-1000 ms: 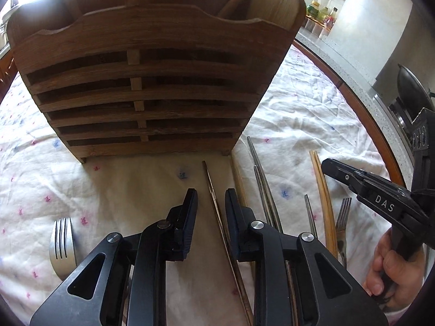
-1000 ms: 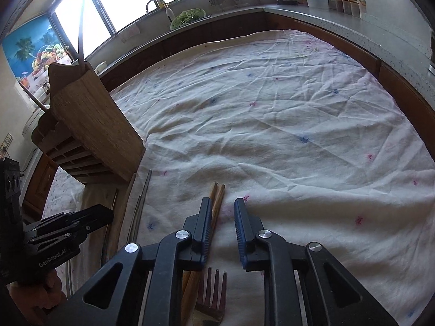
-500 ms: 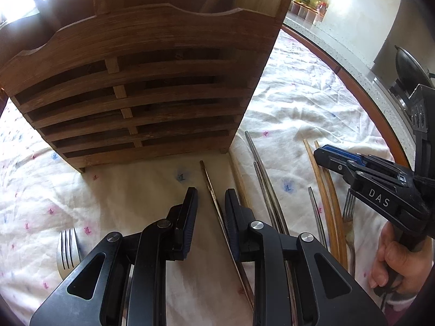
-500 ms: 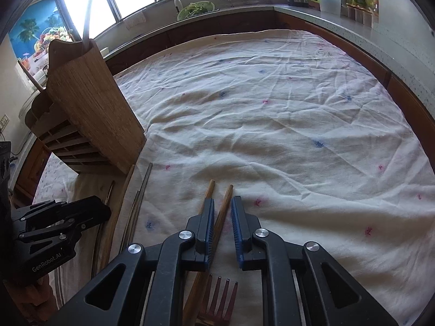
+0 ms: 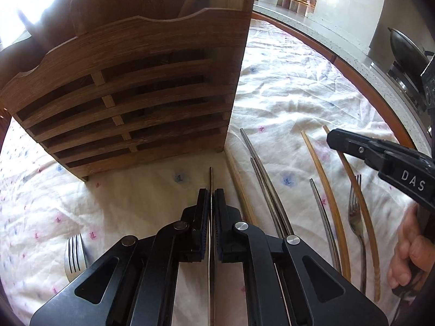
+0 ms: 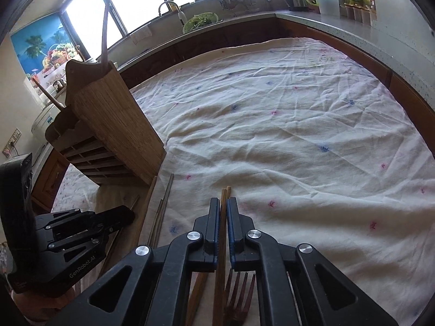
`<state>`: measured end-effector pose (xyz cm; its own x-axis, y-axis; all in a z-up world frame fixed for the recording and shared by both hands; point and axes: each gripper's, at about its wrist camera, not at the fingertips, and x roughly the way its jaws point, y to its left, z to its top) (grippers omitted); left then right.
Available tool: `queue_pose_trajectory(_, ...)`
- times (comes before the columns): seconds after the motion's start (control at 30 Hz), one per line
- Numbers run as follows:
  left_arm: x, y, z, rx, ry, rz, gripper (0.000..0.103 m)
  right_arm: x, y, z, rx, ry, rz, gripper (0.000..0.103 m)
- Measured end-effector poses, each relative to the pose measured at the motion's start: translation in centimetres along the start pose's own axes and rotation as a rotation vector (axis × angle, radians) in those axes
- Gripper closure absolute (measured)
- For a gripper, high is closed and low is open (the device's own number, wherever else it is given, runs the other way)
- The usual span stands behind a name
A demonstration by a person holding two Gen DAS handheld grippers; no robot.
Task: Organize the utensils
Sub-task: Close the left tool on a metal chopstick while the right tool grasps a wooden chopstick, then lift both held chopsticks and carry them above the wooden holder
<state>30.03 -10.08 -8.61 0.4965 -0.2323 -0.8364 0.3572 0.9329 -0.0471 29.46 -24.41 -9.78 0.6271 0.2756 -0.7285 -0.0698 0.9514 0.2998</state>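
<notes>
A slatted wooden utensil holder stands on the white cloth; it also shows in the right wrist view. My left gripper is shut on a thin metal chopstick lying in front of the holder. My right gripper is shut on a wooden chopstick; a second wooden chopstick lies right beside it. More chopsticks and a fork lie between the two grippers. The right gripper also shows in the left wrist view.
Another fork lies on the cloth at the left. A wooden fork lies under my right gripper. The cloth-covered table stretches far to the right. A counter with sink, kettle and jars runs behind.
Both grippers have closed: the left onto the metal chopstick, the right onto the wooden chopstick. Both moved slightly forward and lower toward the cloth.
</notes>
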Motion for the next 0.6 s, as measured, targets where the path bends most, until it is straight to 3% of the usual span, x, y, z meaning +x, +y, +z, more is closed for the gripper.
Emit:
queue_pose_trajectory(0.2,-3.9,0.6,-0.6,-0.051,-0.078,-0.063,0.100,-3.4,0.8,0.4,-0.004,-0.057,0.049,0.098)
queue_pose_trajectory(0.6,-16.0,4.1,-2.7,-0.153,-0.324,-0.168,0.100,-11.1,3.7,0.9,-0.052,-0.202,0.118,0.098)
